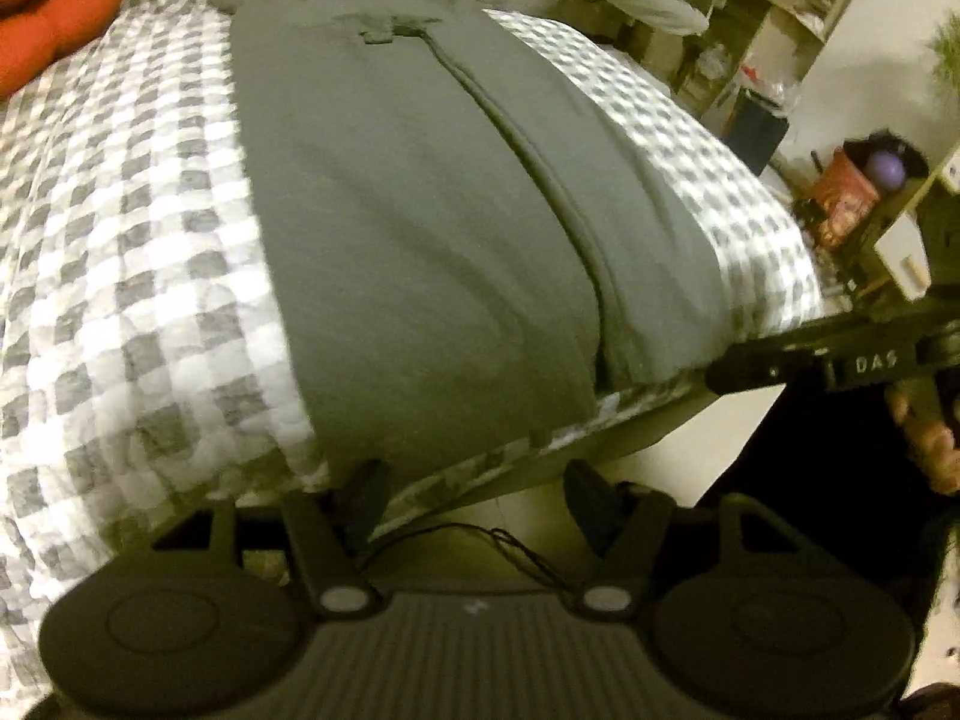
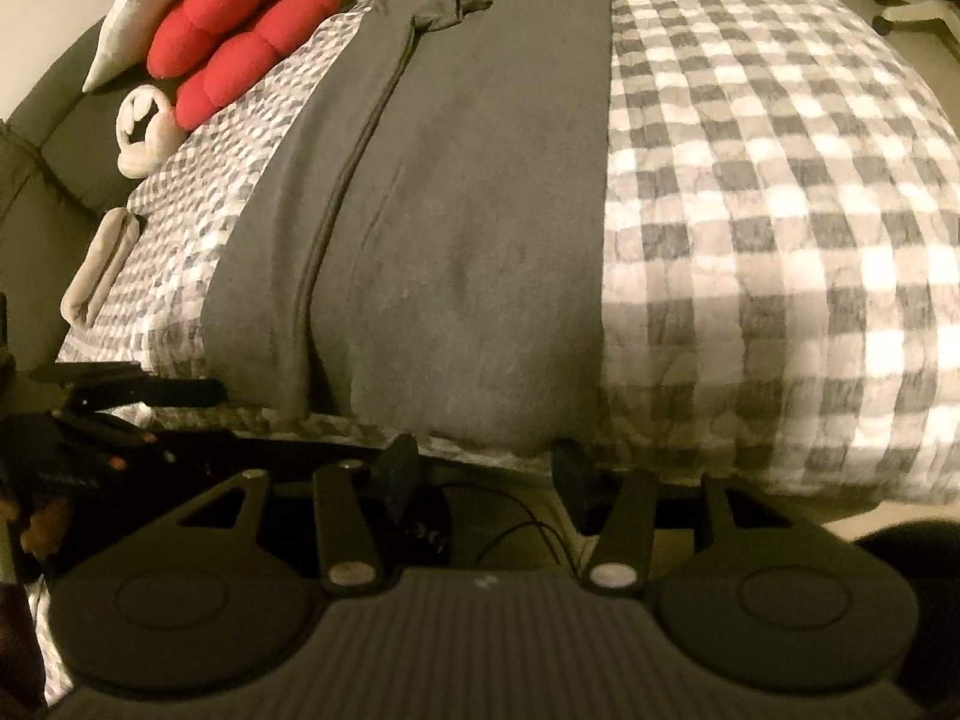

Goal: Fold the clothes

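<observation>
Left gripper (image 1: 474, 492): released, jaws apart at garment's near hem.
Right gripper (image 2: 486, 474): released, fingers spread, nothing pinched.
Garment (image 2: 468, 228): dark grey, laid lengthwise on checked bedspread (image 2: 768, 210).
Cushions (image 2: 240, 30): red, far corner.

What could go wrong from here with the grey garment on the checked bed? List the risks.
1. The grey garment's near hem lies at the checked quilt's edge; it may slide off.
2. Both the left gripper and the right gripper stand open at that hem; a closing jaw might pinch quilt too.
3. The long lengthwise ridge could get folded in.
</observation>
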`<state>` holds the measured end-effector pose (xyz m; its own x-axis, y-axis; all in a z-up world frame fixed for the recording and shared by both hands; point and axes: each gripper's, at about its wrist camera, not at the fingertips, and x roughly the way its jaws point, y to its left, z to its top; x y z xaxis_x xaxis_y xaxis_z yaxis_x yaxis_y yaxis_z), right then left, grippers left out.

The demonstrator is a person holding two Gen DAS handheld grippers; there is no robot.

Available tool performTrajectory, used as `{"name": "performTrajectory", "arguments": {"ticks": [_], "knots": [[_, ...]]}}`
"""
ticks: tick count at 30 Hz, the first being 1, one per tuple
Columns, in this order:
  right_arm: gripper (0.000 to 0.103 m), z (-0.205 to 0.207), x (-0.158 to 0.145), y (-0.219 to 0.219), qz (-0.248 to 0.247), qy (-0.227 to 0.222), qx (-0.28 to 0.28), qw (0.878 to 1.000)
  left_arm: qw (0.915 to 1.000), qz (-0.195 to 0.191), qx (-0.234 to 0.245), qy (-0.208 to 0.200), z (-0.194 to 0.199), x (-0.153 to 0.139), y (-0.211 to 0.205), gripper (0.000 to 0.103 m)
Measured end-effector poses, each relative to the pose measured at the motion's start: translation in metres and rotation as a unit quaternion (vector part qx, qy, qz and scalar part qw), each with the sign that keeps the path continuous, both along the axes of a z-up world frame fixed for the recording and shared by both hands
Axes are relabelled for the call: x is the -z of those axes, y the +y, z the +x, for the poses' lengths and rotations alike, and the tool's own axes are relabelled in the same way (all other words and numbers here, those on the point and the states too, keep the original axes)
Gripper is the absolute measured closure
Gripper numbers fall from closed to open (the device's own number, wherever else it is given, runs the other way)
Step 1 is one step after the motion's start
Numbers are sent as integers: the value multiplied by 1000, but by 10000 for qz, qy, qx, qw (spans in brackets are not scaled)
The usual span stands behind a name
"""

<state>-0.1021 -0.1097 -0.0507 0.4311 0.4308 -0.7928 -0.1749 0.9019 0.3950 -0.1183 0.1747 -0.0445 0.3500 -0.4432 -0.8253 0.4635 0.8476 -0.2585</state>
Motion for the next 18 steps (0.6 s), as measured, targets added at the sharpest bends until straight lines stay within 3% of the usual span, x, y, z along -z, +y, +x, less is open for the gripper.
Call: {"name": "performTrajectory", "arguments": {"ticks": [11,18], "knots": [[49,15,-6,-24,86,360,154,9992,9984,-289,-341,346,30,-6,33,37],[49,23,-8,-30,89,511,84,9986,9979,-282,47,576,44,-2,28,39]]}}
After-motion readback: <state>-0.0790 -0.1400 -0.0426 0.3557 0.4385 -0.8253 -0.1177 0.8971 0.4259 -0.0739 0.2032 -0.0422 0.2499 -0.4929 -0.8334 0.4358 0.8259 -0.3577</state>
